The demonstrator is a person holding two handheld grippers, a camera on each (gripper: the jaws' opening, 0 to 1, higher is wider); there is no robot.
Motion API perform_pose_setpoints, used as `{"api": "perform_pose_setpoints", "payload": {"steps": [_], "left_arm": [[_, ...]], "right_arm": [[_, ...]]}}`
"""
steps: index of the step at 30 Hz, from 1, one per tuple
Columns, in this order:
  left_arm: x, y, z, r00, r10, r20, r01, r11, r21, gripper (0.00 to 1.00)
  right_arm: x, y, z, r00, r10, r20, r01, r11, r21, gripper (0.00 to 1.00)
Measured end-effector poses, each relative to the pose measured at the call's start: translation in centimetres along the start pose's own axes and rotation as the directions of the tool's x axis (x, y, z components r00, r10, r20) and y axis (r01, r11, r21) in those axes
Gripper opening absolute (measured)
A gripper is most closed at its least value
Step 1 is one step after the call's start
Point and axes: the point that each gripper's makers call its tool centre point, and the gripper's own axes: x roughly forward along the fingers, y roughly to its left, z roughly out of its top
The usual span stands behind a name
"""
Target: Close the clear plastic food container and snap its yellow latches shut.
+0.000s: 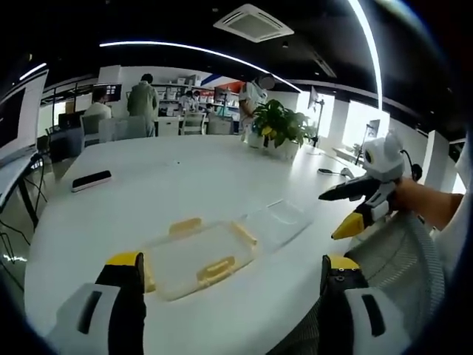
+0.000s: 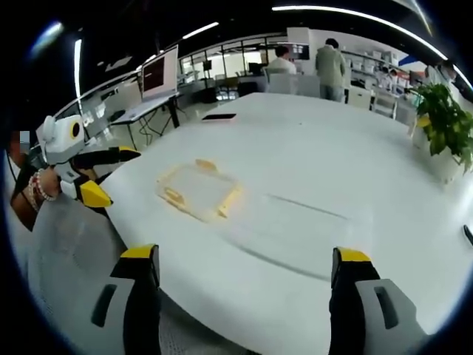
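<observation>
A clear flat lid (image 1: 198, 257) with yellow latches (image 1: 216, 269) on its sides lies near the front edge of the white table (image 1: 148, 200). The clear container body (image 1: 277, 222) sits touching it on the right. My left gripper (image 1: 232, 260) hangs open just short of the lid, holding nothing. My right gripper (image 1: 337, 210) comes in from the right, open and empty, level with the container body. In the right gripper view the lid (image 2: 198, 188) lies left of the faint clear body (image 2: 292, 225). There my right gripper (image 2: 245, 255) is open and the left gripper (image 2: 117, 176) is at the left edge.
A black phone (image 1: 91, 180) lies far left on the table. A potted plant (image 1: 277, 126) stands at the far side. A grey mesh chair back (image 1: 399, 259) is below the right gripper. Several people and desks are in the background.
</observation>
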Motion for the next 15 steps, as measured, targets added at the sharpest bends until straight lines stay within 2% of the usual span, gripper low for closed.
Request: {"api": "perform_pose_setpoints", "payload": {"steps": [15], "left_arm": [[0.28, -0.19, -0.61, 0.999, -0.02, -0.029, 0.02, 1.0, 0.002, 0.96]], "right_arm": [[0.18, 0.06, -0.51, 0.999, 0.002, -0.033, -0.002, 1.0, -0.016, 0.91]]}}
